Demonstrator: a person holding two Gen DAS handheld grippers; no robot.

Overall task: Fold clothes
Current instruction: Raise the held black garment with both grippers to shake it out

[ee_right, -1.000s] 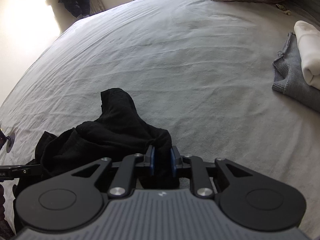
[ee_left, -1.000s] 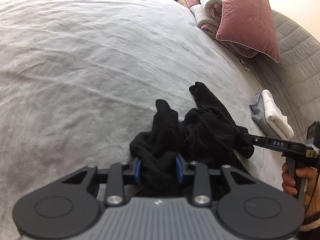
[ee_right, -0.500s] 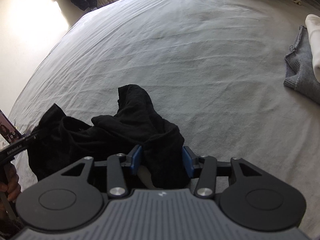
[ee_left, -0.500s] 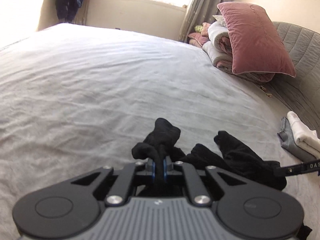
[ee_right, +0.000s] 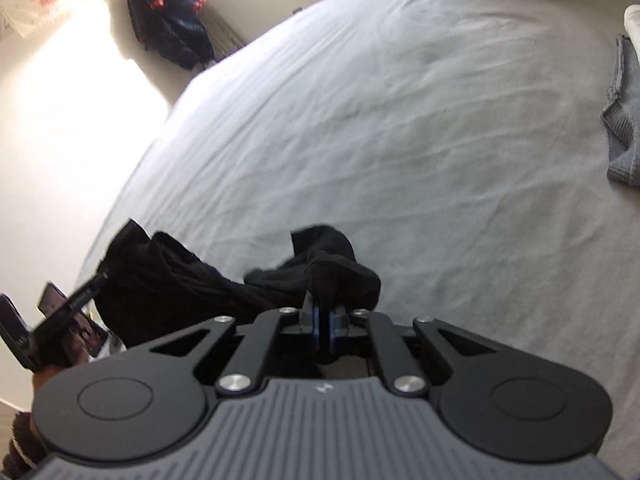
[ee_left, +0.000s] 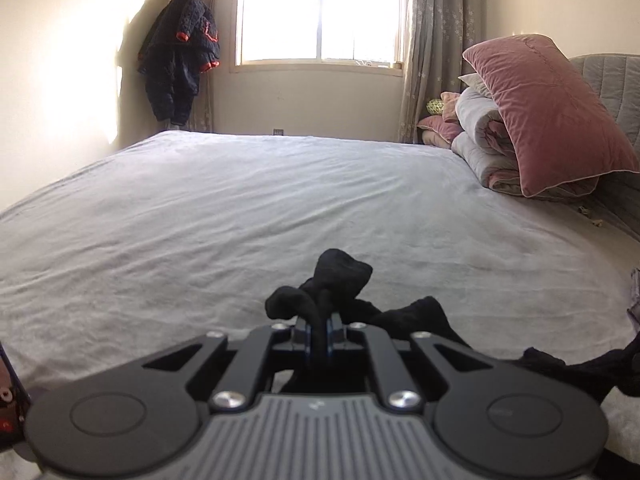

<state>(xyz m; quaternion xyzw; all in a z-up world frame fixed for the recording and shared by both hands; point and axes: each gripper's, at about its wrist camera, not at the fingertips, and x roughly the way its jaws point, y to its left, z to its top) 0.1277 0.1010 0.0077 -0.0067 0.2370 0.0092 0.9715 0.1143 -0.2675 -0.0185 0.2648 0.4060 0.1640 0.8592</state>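
Black garment (ee_left: 340, 280) now pinched by right tool (ee_right: 323, 326); left tool (ee_left: 319, 334) stays clamped.

Surface: I see a wide bed (ee_left: 280, 208) under a pale grey, lightly wrinkled sheet.
Head end: a pink pillow (ee_left: 548, 112) leans on rolled bedding (ee_left: 480, 140) against the quilted headboard (ee_left: 608, 76).
Right edge: a folded grey garment (ee_right: 624, 120) lies flat, something white (ee_right: 634, 20) on it.
Near edge: from here I make out a black garment (ee_right: 168, 280), bunched; whether it touches the sheet I can't tell.
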